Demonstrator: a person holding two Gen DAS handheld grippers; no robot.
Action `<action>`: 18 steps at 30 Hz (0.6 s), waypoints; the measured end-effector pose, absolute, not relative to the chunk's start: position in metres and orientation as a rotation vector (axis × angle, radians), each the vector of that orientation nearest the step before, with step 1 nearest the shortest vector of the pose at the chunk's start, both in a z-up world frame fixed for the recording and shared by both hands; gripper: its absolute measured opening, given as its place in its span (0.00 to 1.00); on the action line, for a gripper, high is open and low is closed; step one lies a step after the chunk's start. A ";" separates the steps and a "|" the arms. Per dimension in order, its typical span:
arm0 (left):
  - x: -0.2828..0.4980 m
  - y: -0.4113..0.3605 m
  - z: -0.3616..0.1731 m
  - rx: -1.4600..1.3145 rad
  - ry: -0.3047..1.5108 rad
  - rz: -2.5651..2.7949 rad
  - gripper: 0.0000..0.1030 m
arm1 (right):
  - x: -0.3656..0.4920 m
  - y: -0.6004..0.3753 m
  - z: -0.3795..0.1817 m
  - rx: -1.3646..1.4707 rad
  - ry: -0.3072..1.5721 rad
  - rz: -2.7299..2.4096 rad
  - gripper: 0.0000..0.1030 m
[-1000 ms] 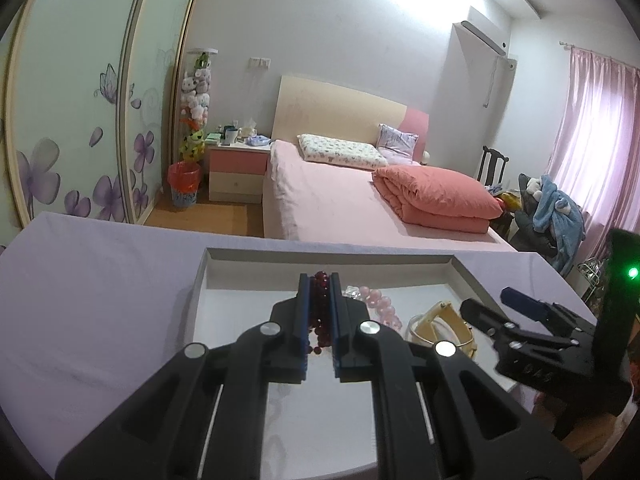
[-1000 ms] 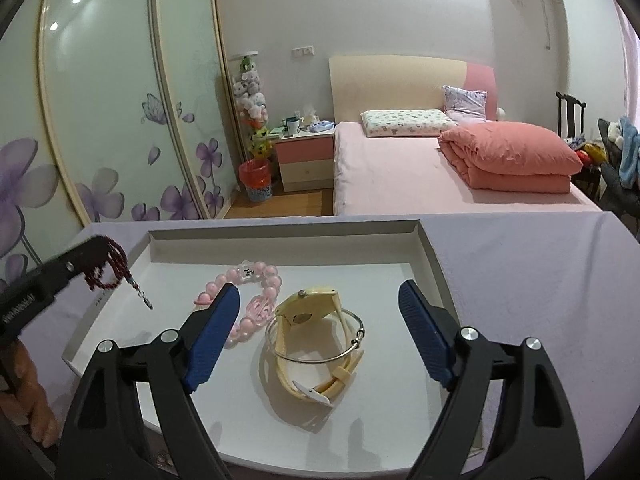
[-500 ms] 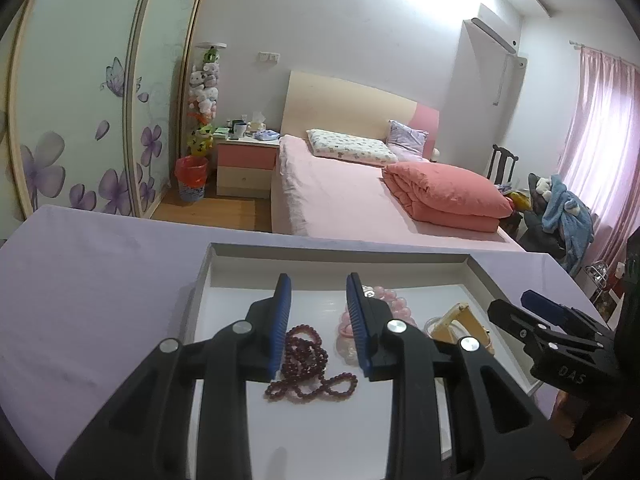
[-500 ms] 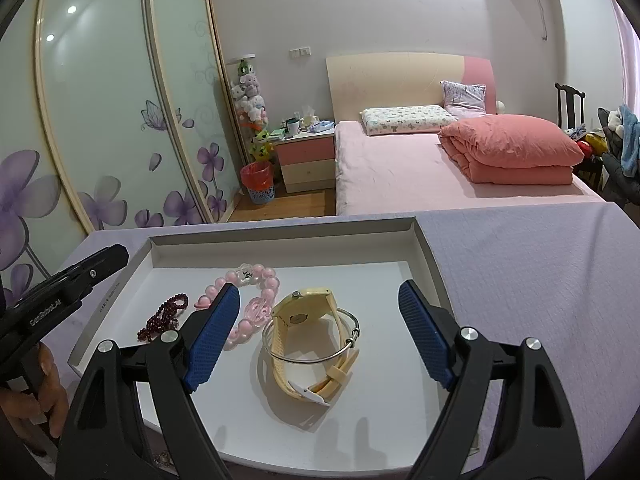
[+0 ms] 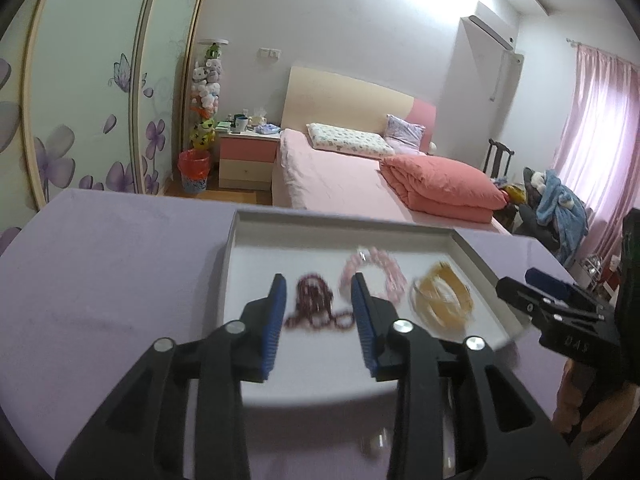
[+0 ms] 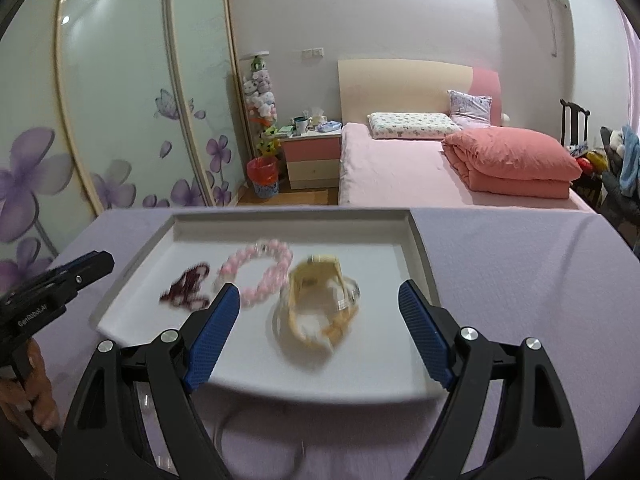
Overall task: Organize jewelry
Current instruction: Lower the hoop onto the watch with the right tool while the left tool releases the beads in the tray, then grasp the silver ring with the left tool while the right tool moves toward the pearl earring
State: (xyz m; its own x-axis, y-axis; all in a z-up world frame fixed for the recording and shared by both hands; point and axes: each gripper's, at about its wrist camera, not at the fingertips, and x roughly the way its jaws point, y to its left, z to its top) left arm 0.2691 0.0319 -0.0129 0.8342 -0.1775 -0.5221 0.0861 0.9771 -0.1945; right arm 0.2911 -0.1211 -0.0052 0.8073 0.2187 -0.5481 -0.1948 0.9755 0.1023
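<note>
A white tray (image 5: pixel 248 264) (image 6: pixel 416 248) on the purple table holds a dark red bead string (image 5: pixel 314 306) (image 6: pixel 186 290), a pink bead bracelet (image 5: pixel 376 270) (image 6: pixel 260 272) and a yellow watch with a thin metal bangle (image 5: pixel 442 298) (image 6: pixel 320 304). My left gripper (image 5: pixel 318 312) is open and empty, above the tray's near left part, with the red beads lying between its fingers. My right gripper (image 6: pixel 320 332) is wide open and empty, near the tray's front edge, around the watch. Both views are blurred.
The purple table (image 5: pixel 100 288) surrounds the tray. Faint clear or metal rings lie on the table in front of the tray (image 6: pixel 256 440). A bed (image 6: pixel 400 172), a wardrobe (image 6: pixel 100 120) and a chair with clothes (image 5: pixel 556 204) stand behind.
My left gripper has opened and let the dark red beads drop into the tray, then pulled back and opened wider. My right gripper has pulled back a little from the tray.
</note>
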 end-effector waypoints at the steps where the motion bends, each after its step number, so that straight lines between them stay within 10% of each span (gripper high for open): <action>1: 0.260 0.031 -0.014 -0.160 0.570 -0.147 0.36 | 0.284 -0.123 -0.006 0.038 0.595 0.224 0.79; 18: 0.164 0.007 -0.053 -0.102 0.782 -0.237 0.42 | 0.189 -0.141 -0.043 -0.020 0.744 0.190 0.79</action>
